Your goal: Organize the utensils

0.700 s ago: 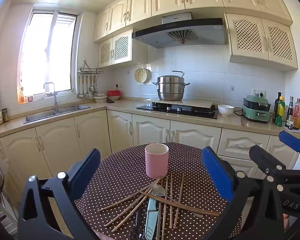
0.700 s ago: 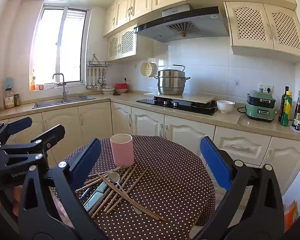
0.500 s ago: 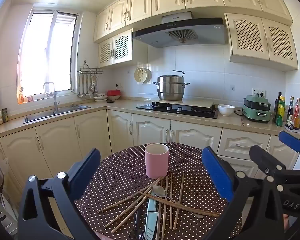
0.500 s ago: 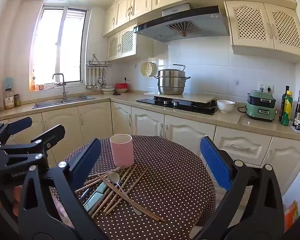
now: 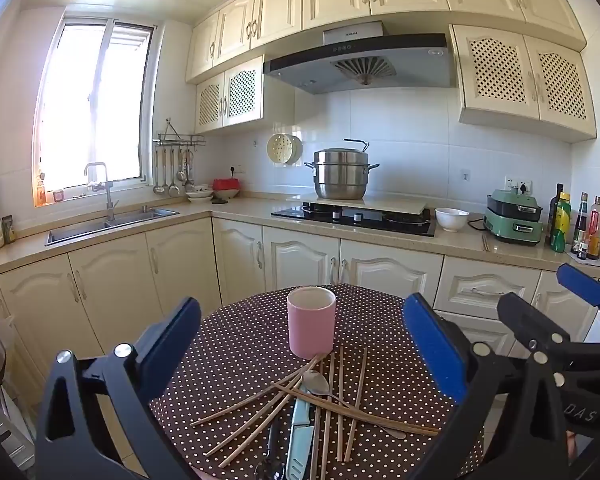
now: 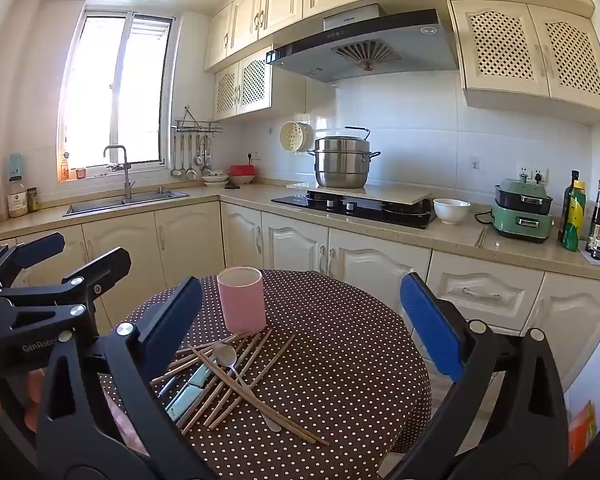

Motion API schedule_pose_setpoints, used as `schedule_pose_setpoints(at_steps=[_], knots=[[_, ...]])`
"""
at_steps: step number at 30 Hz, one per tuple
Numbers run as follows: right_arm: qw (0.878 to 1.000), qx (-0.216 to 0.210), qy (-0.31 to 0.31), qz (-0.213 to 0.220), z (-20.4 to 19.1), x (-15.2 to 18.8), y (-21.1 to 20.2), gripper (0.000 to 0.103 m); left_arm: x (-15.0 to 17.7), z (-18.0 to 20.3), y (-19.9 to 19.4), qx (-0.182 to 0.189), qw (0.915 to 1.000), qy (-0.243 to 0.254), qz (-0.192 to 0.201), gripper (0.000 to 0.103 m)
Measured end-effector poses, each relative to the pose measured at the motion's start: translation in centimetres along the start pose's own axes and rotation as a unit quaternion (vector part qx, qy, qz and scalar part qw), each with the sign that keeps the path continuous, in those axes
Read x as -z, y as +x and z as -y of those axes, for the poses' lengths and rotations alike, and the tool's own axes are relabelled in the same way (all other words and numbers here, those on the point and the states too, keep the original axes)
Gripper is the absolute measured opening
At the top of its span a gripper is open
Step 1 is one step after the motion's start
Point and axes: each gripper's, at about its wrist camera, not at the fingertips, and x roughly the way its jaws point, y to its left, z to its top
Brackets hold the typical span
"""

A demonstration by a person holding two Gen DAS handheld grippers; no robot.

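A pink cup stands upright on a round table with a brown polka-dot cloth; the cup also shows in the right wrist view. In front of the cup lies a heap of wooden chopsticks, a metal spoon and a light-blue-handled knife. The heap shows in the right wrist view too. My left gripper is open and empty, held above the near table edge. My right gripper is open and empty, to the right of the left one.
Kitchen cabinets and a counter run behind the table, with a sink, a hob with a steel pot, a white bowl, a green appliance and bottles.
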Motion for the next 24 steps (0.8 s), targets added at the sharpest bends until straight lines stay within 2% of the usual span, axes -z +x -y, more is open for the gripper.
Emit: schedule_pose_setpoints(at_steps=[24], knots=[[1.000, 0.000, 0.006, -0.009, -0.05, 0.17, -0.25, 0.097, 0.72, 0.39, 0.07, -0.001, 0.9999, 0.001, -0.011, 0.099]])
